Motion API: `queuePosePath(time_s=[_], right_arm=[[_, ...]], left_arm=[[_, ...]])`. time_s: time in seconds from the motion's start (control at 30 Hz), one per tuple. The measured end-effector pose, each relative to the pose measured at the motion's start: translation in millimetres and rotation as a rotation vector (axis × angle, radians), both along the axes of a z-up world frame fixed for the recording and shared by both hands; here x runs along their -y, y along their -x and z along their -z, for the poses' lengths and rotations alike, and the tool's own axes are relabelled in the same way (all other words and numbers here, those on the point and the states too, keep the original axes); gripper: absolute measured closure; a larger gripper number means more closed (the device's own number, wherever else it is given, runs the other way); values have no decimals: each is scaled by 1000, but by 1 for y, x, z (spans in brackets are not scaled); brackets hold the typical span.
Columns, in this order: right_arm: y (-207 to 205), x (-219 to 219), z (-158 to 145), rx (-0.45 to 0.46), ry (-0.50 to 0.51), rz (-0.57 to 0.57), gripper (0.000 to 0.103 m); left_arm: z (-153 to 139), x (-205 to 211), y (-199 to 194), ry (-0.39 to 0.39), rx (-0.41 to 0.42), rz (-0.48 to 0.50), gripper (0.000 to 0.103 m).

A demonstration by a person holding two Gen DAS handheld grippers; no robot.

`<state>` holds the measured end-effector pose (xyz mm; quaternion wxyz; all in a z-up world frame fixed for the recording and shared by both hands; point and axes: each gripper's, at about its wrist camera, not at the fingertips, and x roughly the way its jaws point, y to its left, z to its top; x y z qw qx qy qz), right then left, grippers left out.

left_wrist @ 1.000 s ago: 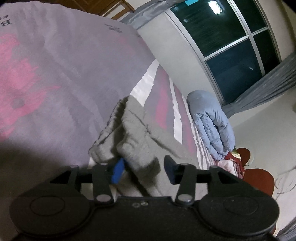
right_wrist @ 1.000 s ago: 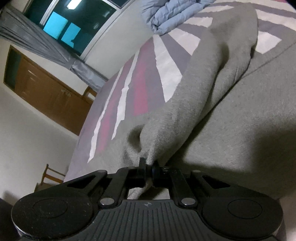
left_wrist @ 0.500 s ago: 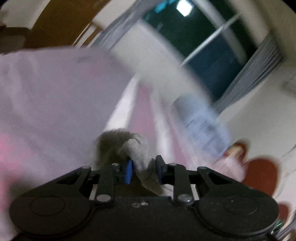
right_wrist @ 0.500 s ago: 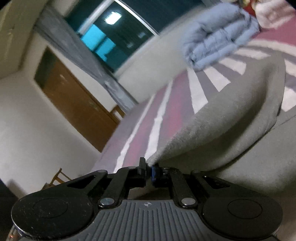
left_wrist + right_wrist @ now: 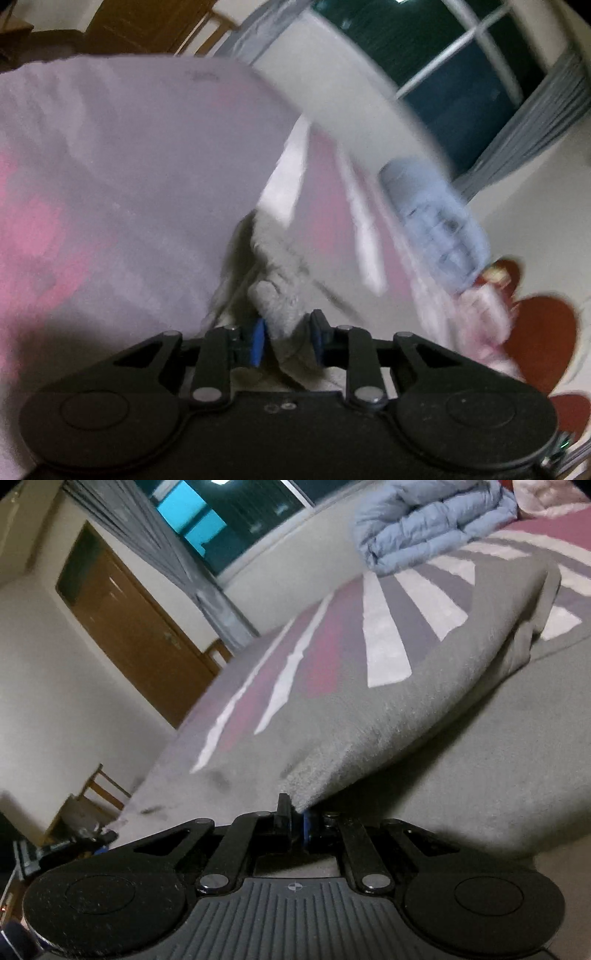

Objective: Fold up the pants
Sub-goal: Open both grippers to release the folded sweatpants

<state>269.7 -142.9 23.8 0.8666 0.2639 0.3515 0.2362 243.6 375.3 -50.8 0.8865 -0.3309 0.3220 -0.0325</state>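
The grey fleece pants [image 5: 424,701] lie on a striped bedspread [image 5: 288,672]. My right gripper [image 5: 297,818] is shut on a corner of the pants and holds that layer lifted above the lower layer. In the left wrist view, my left gripper [image 5: 286,338] is shut on a bunched edge of the pants [image 5: 277,291], lifted off the lilac and pink bedspread [image 5: 129,184]. The left view is motion-blurred.
A folded light-blue duvet [image 5: 432,528] lies at the far end of the bed, also in the left wrist view [image 5: 436,221]. A dark window [image 5: 461,66], grey curtains, a wooden door [image 5: 129,620] and a wooden chair [image 5: 99,786] surround the bed.
My left gripper closed on the pants edge and lifted it. My right gripper, still shut on its corner, raised and stretched its layer flatter.
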Motion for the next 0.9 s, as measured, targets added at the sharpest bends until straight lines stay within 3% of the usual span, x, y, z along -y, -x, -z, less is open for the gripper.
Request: queuePosePath(time_s=[0.07,0.13,0.2,0.23,0.27,0.37,0.53,0.73,0.9], right_arm=[[-11,-11,26,-113,49,-4,97],[-12,-7,32,-131,-8,20,97],[-8,-6,27,-122,-3,27,97],[-6,-5,22,-111,16,16,94],[-3,-2,16,-96,25,11,86],[8,18,-3,-24,51,44,71],[0,63,-24,19,66,156,71],[-55,72,-46,-8,113,211,71],[-87,58,-38,-101,149,142,71]], left_arm=[[9,4,-4,-25,-26,1,87],[6,4,-2,-9,-24,-20,86],[0,8,2,-56,-22,-10,80],[-4,11,5,-81,-23,-13,75],[-10,18,9,-115,-25,-29,64],[-25,31,31,-243,-36,-95,59],[-38,73,45,-283,2,-114,59],[-33,155,7,-336,-54,-63,55],[-12,197,-8,-509,-127,-60,43]])
